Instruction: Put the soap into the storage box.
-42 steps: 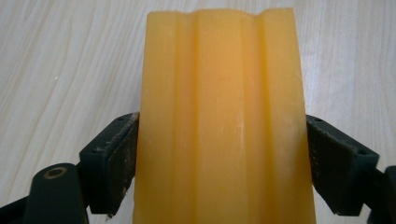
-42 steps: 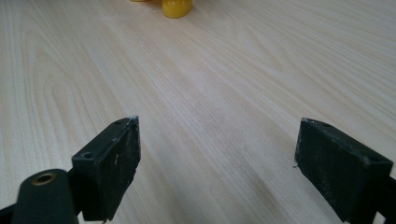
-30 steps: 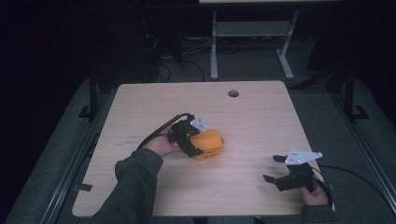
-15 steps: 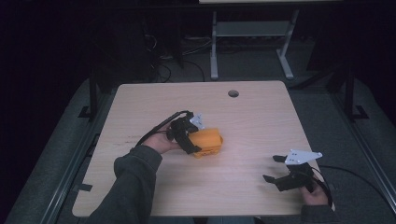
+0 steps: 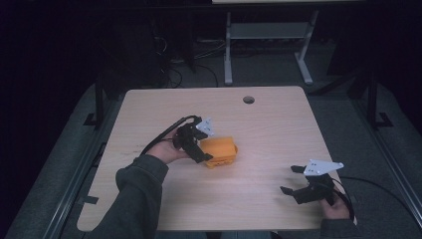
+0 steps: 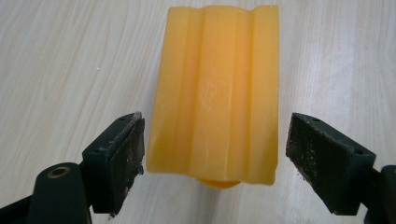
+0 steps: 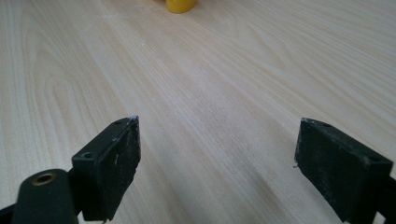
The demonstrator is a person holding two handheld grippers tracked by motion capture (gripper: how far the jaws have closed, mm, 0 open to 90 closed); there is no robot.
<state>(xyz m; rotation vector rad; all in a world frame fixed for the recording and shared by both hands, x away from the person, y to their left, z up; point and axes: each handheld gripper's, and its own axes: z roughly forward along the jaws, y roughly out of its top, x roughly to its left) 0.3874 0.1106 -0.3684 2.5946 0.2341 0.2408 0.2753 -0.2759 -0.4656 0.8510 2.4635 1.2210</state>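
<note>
Straddling the orange ribbed block (image 6: 217,91) near the table (image 5: 268,124) centre, the left gripper (image 6: 215,149) stands open with a small gap each side and should close squarely on the flat flanks, while the right gripper (image 7: 217,158) idles wide open, empty.

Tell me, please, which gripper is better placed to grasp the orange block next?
Left, I would judge. The left gripper already straddles the orange block, jaws open on either side of it. The right gripper rests open near the table's near edge, well away.
</note>
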